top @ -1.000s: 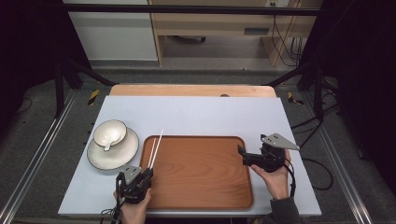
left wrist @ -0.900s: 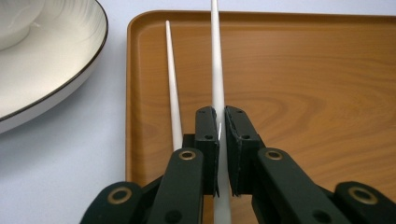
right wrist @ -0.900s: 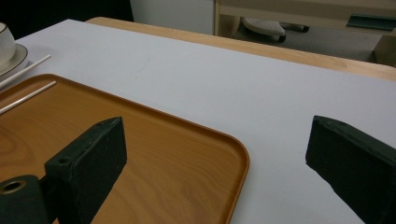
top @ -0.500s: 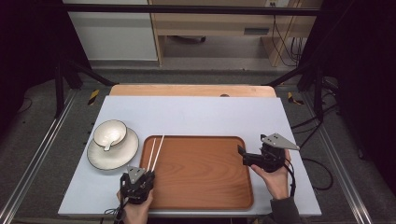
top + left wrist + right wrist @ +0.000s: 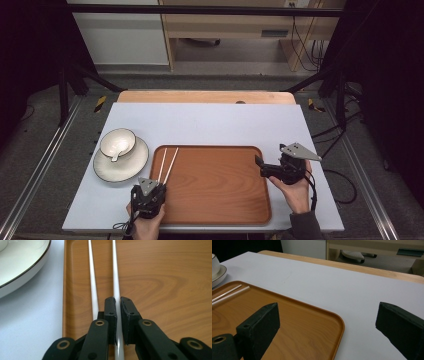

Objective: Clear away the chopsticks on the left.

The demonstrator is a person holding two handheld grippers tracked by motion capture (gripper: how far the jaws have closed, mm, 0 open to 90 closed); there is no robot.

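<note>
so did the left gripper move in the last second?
Yes. The left gripper has pulled back toward the person along the tray, taking the chopsticks with it; their tips now sit inside the tray's far rim.

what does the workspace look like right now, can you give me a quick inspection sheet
Surface: pale table top, wooden strip along its far edge.
Job's things: wooden tray near the front edge; two white chopsticks on its left side; bowl with a spoon in it, on a plate left of the tray.
Clutter: nothing seen.
Grippers: left gripper closed on one chopstick, the other lying just outside its jaws; right gripper wide open at the tray's right edge, holding nothing.
Cables: one trails from the right gripper off the table's right side.
Surroundings: dark frame posts, floor cables at right, wooden furniture behind.
</note>
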